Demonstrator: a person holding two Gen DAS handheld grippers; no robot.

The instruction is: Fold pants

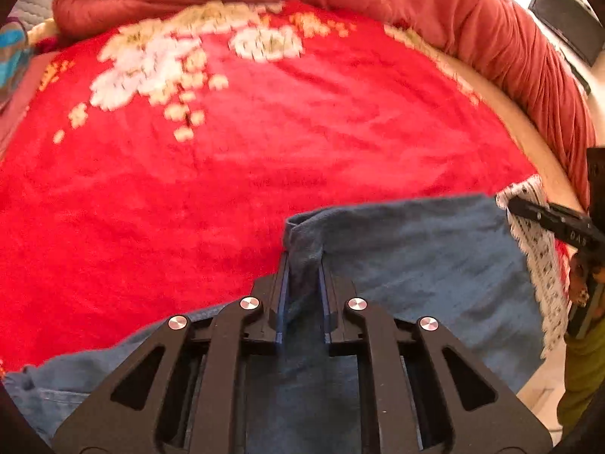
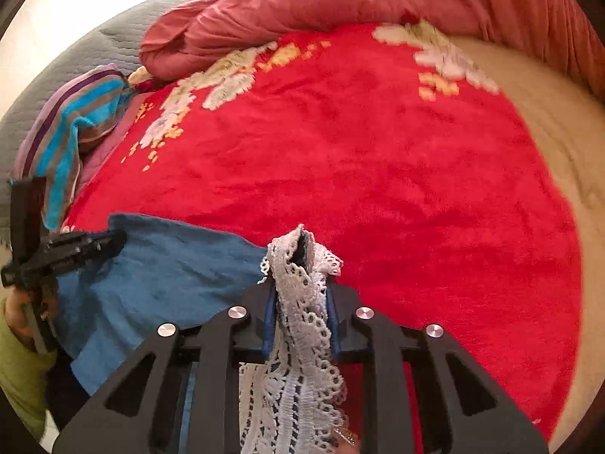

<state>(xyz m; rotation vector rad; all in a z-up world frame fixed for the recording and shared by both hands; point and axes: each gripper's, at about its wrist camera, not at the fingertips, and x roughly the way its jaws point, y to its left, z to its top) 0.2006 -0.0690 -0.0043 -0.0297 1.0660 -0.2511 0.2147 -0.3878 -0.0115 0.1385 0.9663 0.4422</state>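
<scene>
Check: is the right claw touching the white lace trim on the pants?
Touching. The right wrist view shows the right claw pinching the lace trim of the pants between its fingers.

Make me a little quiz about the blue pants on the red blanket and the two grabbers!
1. True or false: the left gripper is pinching the plain denim of the pants.
2. The right gripper holds which part? A) a pocket B) the white lace trim C) the striped cloth
3. Fill in: the pants are held above a ____ blanket with a flower pattern.

Key: 1 true; 2 B; 3 red.
</scene>
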